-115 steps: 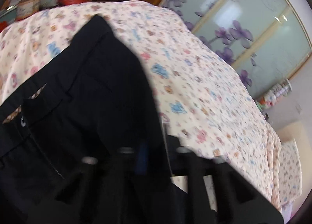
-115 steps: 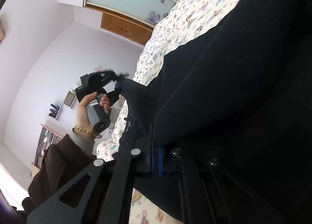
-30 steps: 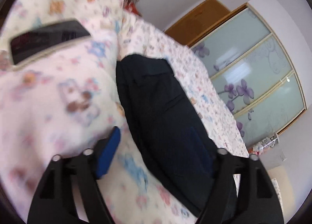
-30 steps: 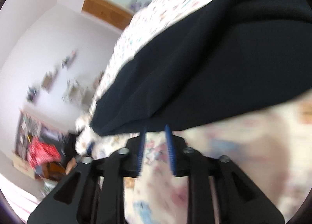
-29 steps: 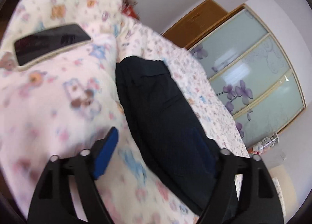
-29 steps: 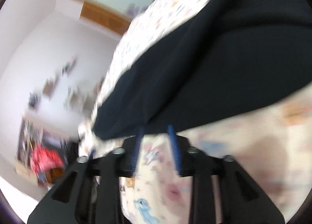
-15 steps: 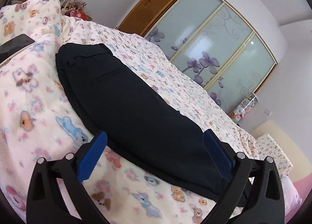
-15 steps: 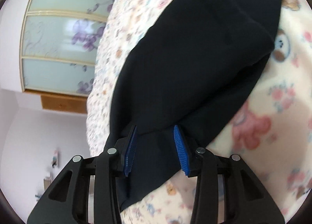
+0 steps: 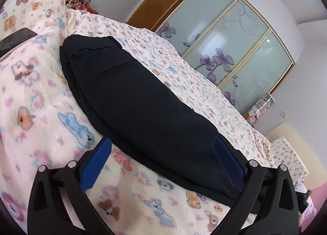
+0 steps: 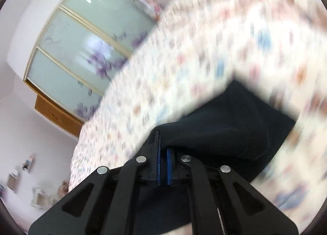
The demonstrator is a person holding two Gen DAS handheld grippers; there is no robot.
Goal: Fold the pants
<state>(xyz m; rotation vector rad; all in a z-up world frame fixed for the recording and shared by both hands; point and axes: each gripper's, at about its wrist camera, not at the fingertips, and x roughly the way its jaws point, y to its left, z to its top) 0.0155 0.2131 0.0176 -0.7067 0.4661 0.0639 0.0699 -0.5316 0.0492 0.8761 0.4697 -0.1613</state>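
Black pants (image 9: 132,96) lie folded lengthwise on the patterned bedspread (image 9: 36,112), waistband at the far left. My left gripper (image 9: 161,155) is open wide, its blue pads (image 9: 96,163) either side of the pants' near edge, holding nothing. In the blurred right wrist view, my right gripper (image 10: 162,153) has its blue pads almost together, pinching the edge of the pants (image 10: 224,128) and lifting the cloth.
A dark phone (image 9: 16,38) lies on the raised blanket at the far left. Glass wardrobe doors (image 9: 224,40) with purple flowers stand behind the bed. A wooden door (image 9: 155,4) is beside them.
My right gripper has closed on the pants' edge and is moving fast with it. My left gripper stays open and has shifted little over the last half second.
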